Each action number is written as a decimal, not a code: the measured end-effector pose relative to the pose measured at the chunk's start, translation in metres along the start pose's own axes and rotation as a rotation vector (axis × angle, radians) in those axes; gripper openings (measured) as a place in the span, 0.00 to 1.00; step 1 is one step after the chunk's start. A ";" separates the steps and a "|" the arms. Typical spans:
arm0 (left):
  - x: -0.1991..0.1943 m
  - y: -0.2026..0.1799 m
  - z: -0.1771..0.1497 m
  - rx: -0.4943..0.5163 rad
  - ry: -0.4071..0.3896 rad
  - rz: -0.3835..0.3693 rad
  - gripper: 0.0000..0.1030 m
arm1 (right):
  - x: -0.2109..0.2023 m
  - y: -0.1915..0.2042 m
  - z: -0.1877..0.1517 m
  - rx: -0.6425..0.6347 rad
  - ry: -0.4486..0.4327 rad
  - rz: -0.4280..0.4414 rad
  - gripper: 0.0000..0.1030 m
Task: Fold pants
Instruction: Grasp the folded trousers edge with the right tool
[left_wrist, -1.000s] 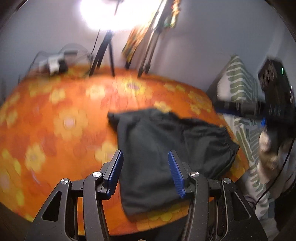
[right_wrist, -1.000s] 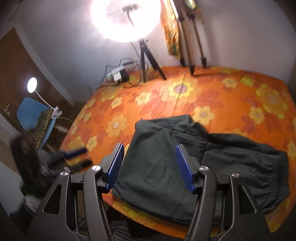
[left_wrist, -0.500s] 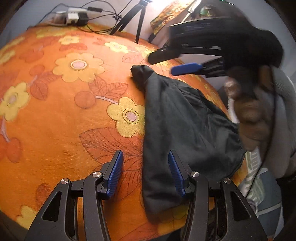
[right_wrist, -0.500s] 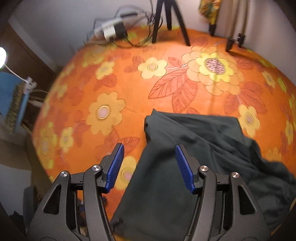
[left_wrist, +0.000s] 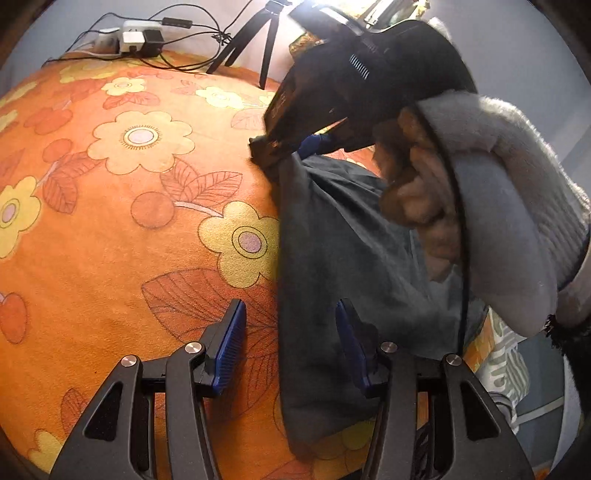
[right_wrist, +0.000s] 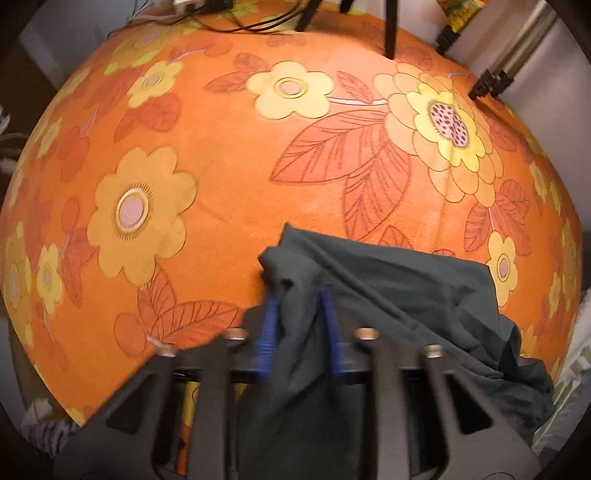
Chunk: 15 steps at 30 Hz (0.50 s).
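Right gripper (right_wrist: 299, 325) is smeared with blur, so can't really tell how tight it's pinching the pants (right_wrist: 406, 295). In the left view, the hand (left_wrist: 417, 192) and sleeve (left_wrist: 509, 221) cover the pants' far side.

No readable text, label, brand or number is showing in either view. In the left wrist view, faint pale marks are sitting on the dark side of the right claw's body (left_wrist: 280, 101) in the upper middle of the frame, but they are too blurred to make out. The flowered cover (right_wrist: 229, 177) is carrying only a printed pattern, no lettering.
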<state>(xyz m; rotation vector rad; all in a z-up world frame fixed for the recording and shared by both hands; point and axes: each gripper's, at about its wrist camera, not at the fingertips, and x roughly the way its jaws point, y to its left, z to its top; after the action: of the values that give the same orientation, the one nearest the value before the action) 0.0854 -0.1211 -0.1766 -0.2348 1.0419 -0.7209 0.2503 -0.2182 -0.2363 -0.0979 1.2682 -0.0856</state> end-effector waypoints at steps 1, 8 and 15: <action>0.000 -0.001 -0.001 0.002 0.000 -0.002 0.48 | -0.007 -0.005 -0.002 0.021 -0.021 0.034 0.09; 0.005 -0.010 -0.004 0.002 0.017 -0.045 0.48 | -0.052 -0.038 -0.011 0.093 -0.129 0.152 0.07; 0.006 -0.024 -0.011 0.046 0.011 -0.053 0.06 | -0.074 -0.065 -0.015 0.158 -0.191 0.213 0.07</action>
<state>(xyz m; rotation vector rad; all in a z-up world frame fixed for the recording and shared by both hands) 0.0669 -0.1415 -0.1741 -0.2191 1.0314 -0.7940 0.2137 -0.2743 -0.1631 0.1624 1.0702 0.0077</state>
